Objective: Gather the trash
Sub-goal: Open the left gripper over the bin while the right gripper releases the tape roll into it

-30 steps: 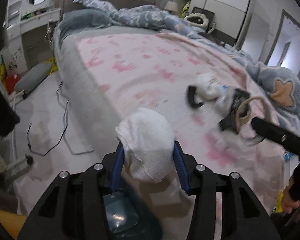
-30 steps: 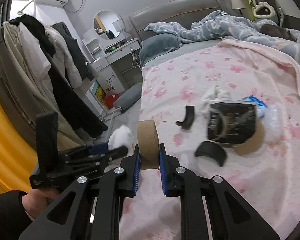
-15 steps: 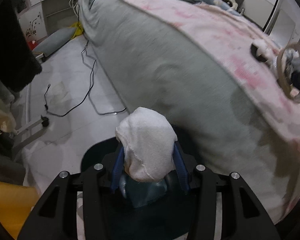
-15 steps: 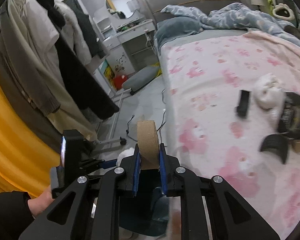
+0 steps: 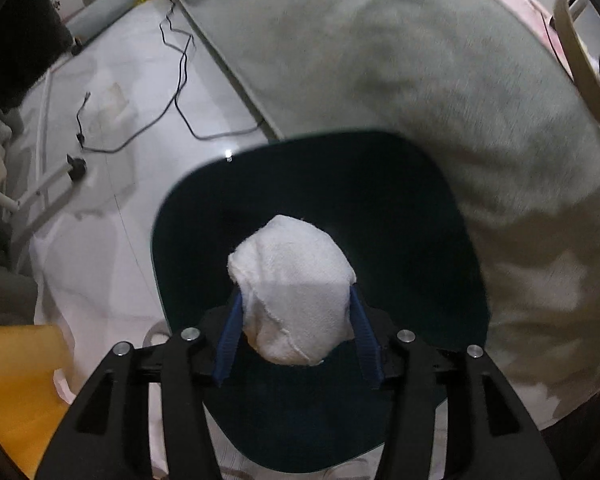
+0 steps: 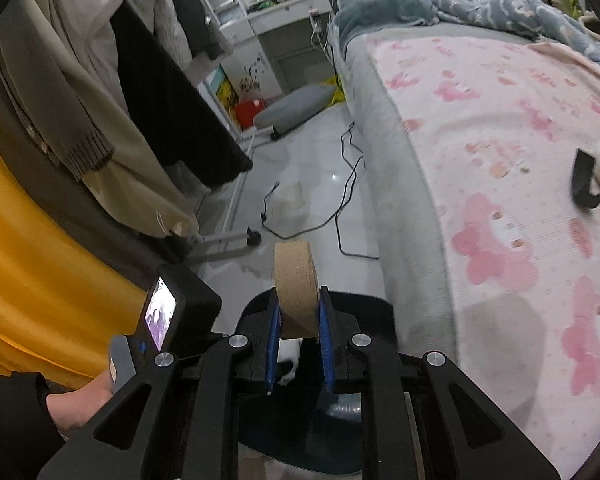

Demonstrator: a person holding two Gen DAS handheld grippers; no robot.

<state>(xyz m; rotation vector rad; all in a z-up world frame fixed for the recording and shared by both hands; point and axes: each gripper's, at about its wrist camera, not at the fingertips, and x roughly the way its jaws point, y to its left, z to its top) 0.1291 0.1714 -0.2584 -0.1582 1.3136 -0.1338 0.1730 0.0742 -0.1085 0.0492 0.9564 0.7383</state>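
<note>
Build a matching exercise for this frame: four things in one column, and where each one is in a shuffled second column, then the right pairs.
Things
1. white tissue wad
2. cardboard tape roll
3. dark bin
4. black cable

Places
A. on the floor beside the bed
B. clamped in the left claw
C. below both claws, mouth open upward
D. clamped in the right claw

Pairs: 1-B, 2-D, 3-C, 4-A

Dim indoor light; fisheye bending with black corners. Motion blur smears the grey mattress side (image 5: 440, 92). Small glare spots on the glossy pale floor tiles (image 6: 334, 177).
</note>
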